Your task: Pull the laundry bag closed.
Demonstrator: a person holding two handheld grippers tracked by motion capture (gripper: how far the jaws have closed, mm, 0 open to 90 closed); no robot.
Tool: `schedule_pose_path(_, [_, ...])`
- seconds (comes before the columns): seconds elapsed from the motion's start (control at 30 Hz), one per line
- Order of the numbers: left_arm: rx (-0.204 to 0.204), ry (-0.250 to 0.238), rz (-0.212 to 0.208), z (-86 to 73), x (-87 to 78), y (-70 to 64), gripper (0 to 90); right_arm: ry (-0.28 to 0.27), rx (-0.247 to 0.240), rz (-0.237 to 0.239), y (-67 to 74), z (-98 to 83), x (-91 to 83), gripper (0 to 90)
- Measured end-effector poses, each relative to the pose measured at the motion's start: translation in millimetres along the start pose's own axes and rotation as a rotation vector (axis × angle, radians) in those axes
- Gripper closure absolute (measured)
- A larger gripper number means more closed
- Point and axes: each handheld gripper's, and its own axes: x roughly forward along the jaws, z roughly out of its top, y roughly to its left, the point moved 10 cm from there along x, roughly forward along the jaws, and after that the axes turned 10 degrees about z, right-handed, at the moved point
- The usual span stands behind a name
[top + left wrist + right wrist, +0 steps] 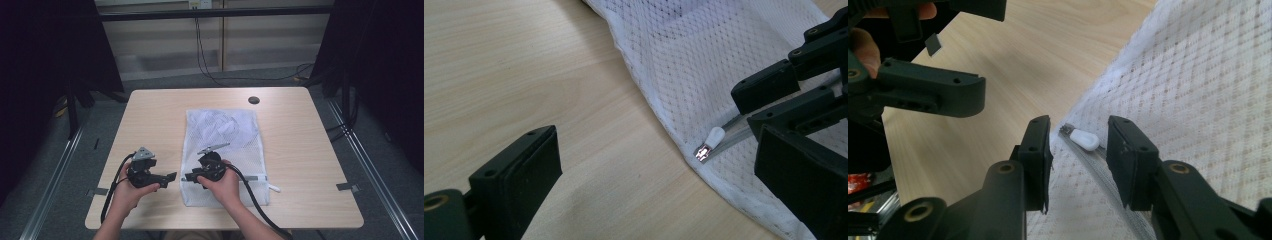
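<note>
Right gripper's (1077, 150) fingers (1038, 150) stood narrowed around the zip pull (1085, 139), not yet pinching. Left gripper (649, 175) gaped wide beside it. The mesh bag (225, 150) lay flat on the counter (310, 150): light, floppy, best taken by that small, slippery pull.

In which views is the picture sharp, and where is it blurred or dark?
High view: even light on the pale wooden table, black curtains at both sides very dark. Left gripper view: the white zipper pull on the white mesh laundry bag is sharp, the near black jaws blurred. Right gripper view: the pull is fairly sharp, the far mesh soft.
</note>
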Motion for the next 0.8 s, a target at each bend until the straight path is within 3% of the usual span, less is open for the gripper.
schedule_pose_path(0.1, [0.004,0.006,0.005,-0.8,0.0,1.1,4.5,0.006,0.027,-0.004,-2.5,-0.9,3.1,70.6])
schedule_pose_path(0.2, [-0.011,-0.004,0.014,0.4,-0.1,2.3,4.5,0.001,0.043,0.015,-2.1,-0.6,6.5,71.7])
schedule_pose_path(0.43, [-0.010,-0.002,0.015,-0.4,-0.3,3.0,4.5,0.006,0.083,-0.001,-6.0,-2.0,11.7,70.9])
schedule_pose_path(0.63, [-0.009,-0.003,0.011,-0.6,-0.5,3.4,4.8,0.035,0.078,-0.003,-6.8,-7.4,19.6,70.1])
schedule_pose_path(0.8, [-0.013,-0.007,0.019,-0.1,-0.4,4.4,4.9,0.012,0.092,0.022,-2.7,-3.8,21.3,73.3])
